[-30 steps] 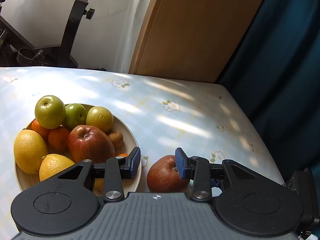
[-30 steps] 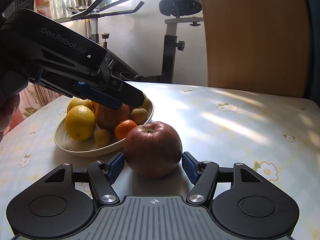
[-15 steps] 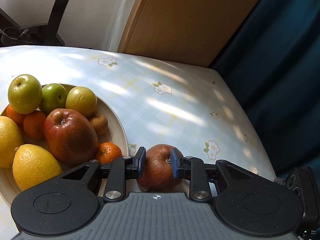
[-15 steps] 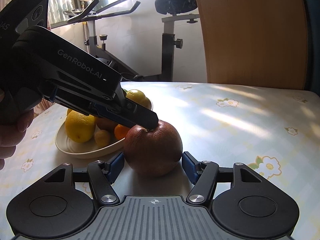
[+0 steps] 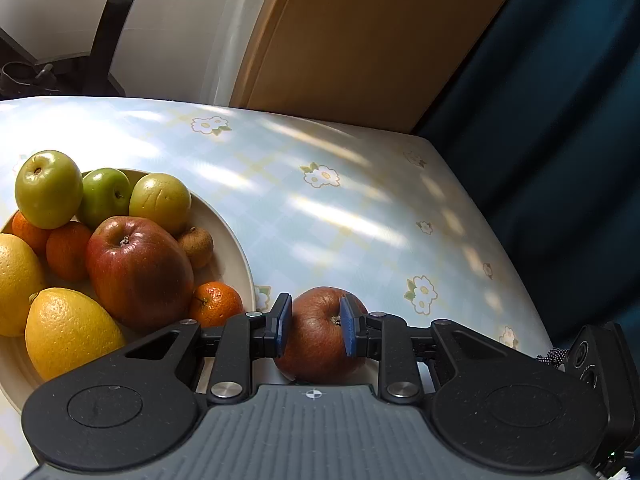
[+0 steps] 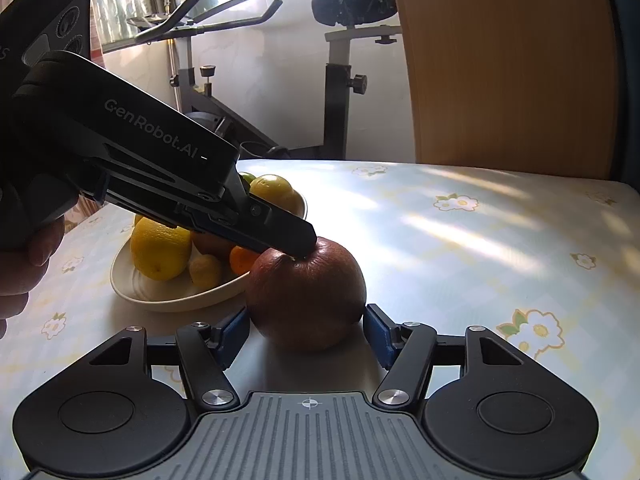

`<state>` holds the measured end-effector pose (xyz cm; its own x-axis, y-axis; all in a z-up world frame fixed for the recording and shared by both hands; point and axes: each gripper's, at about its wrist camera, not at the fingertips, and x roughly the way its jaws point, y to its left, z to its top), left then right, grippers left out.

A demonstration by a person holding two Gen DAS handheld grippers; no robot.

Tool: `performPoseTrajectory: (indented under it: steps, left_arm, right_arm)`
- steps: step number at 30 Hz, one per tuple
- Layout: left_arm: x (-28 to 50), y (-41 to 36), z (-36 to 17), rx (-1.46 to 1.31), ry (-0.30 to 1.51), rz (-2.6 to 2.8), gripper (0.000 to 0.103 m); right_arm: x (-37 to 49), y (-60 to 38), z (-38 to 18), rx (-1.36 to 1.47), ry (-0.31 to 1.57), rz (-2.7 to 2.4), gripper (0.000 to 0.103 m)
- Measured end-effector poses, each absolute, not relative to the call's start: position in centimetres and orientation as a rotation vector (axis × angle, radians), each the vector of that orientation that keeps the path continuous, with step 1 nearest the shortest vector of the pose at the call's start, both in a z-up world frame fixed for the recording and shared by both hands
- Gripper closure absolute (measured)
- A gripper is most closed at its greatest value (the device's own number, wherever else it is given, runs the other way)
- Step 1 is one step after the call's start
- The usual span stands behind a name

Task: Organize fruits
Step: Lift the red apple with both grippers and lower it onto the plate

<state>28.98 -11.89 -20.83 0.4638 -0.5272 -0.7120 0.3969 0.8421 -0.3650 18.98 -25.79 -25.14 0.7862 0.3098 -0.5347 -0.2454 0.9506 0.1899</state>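
Observation:
A dark red apple rests on the flowered tablecloth just right of a cream bowl. My left gripper comes down from the upper left. Its blue pads are pinched on the apple's crown beside the stem. My right gripper lies low on the table behind the apple, with its pads against the apple's two sides. The bowl holds another red apple, lemons, green fruits and tangerines.
A person's hand holds the left gripper's handle. An exercise bike stands beyond the table's far edge, beside a wooden panel. A dark blue curtain hangs past the table's right edge.
My left gripper has come down from above the bowl's rim onto the apple's top, and its jaws have narrowed around the stem area. The right gripper and the apple have stayed put.

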Motion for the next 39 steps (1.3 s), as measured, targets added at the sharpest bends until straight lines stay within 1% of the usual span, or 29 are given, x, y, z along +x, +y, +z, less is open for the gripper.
performPoseTrajectory:
  steps: [9, 23, 32, 37, 39]
  left_arm:
    - [28.4, -10.6, -19.7, -0.16, 0.899, -0.59, 0.075]
    - [29.0, -2.4, -14.7, -0.197, 0.778, -0.528, 0.075]
    - [30.9, 1.1, -15.6, -0.224, 0.778, -0.467, 0.075]
    - [32.4, 2.6, -16.9, -0.311, 0.781, -0.445, 0.075]
    - [32.5, 3.3, -17.1, -0.371, 0.786, -0.451, 0.081]
  right_arm:
    - [18.2, -25.0, -24.0, 0.12, 0.554, 0.301, 0.045]
    - [22.5, -18.4, -18.8, 0.03, 0.495, 0.419, 0.044]
    - [26.0, -14.2, -18.7, -0.017, 0.54, 0.47, 0.044]
    - [27.6, -13.1, -19.3, -0.025, 0.568, 0.47, 0.044]
    - [27.9, -12.8, -19.4, -0.046, 0.569, 0.462, 0.044]
